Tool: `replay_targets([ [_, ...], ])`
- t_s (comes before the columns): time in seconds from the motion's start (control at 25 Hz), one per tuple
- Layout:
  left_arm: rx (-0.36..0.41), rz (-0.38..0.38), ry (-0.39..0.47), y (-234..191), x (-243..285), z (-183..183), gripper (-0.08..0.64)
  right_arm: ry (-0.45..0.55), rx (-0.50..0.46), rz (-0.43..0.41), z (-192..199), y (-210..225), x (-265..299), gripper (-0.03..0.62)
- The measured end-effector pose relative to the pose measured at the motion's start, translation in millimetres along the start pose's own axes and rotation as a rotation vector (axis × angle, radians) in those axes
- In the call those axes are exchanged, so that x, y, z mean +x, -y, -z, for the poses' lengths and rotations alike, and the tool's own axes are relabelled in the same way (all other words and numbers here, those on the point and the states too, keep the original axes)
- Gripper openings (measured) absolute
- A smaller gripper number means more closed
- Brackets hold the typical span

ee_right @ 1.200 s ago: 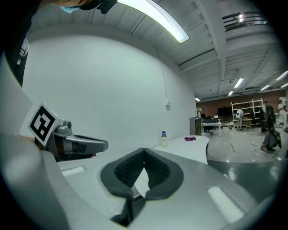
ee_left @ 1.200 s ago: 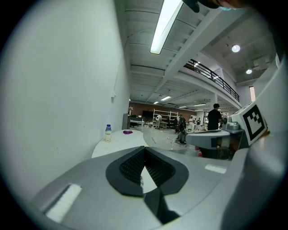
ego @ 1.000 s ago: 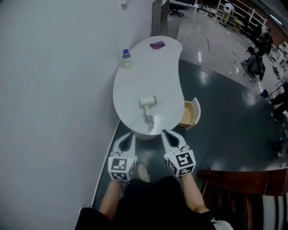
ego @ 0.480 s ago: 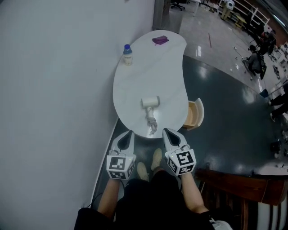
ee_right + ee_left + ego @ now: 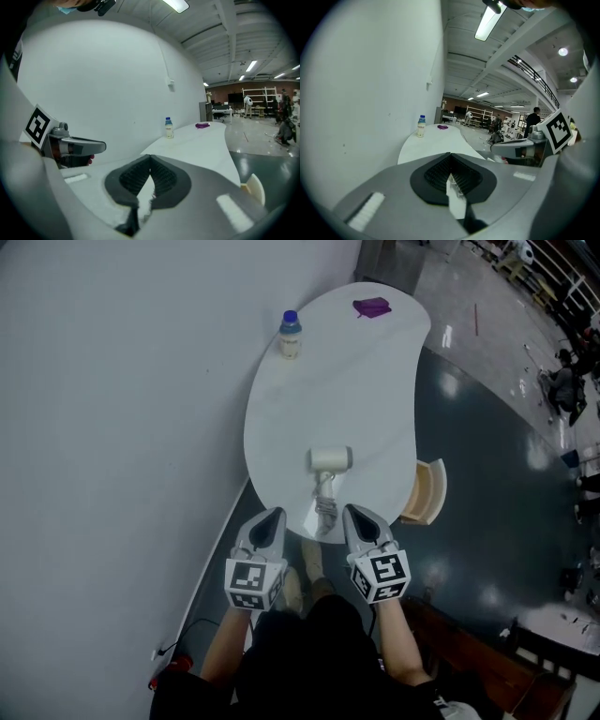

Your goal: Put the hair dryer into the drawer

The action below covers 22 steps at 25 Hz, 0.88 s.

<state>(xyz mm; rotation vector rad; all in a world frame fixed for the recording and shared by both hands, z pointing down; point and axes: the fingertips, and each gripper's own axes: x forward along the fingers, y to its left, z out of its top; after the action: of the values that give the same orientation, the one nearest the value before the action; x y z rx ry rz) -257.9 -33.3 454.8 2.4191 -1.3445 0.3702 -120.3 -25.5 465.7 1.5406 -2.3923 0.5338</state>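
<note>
Hair dryer [image 5: 330, 460] at frame centre on white table [image 5: 319, 352]. Open drawer [image 5: 429, 491] just right. Left claw [image 5: 270, 519] and right claw [image 5: 354, 517] lower centre, both closed, empty.

Left tool [image 5: 271, 514], right tool [image 5: 352, 512], side by side (jaws together)

White kidney-shaped table [image 5: 309, 381]: flanked at its 9 o'clock by the plain white wall [image 5: 112, 427].
On top: blue-capped plastic bottle [image 5: 290, 334] at 11 o'clock; purple flat item [image 5: 373, 307] at 1 o'clock; white hair dryer [image 5: 330, 460] at 6 o'clock.
Open wooden drawer [image 5: 427, 493] juts out at 4 o'clock.
Left gripper [image 5: 270, 518] and right gripper [image 5: 358, 517] sit side by side at the near edge.
</note>
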Motion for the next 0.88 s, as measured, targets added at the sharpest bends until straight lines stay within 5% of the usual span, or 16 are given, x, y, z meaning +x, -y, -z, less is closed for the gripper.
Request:
replay_targets([
  [0.88,-0.100,-0.062,-0.162,-51.8,84.0,62.0,0.008,-0.202,0.145,-0.048,76.2,45.1,113.4,0.014],
])
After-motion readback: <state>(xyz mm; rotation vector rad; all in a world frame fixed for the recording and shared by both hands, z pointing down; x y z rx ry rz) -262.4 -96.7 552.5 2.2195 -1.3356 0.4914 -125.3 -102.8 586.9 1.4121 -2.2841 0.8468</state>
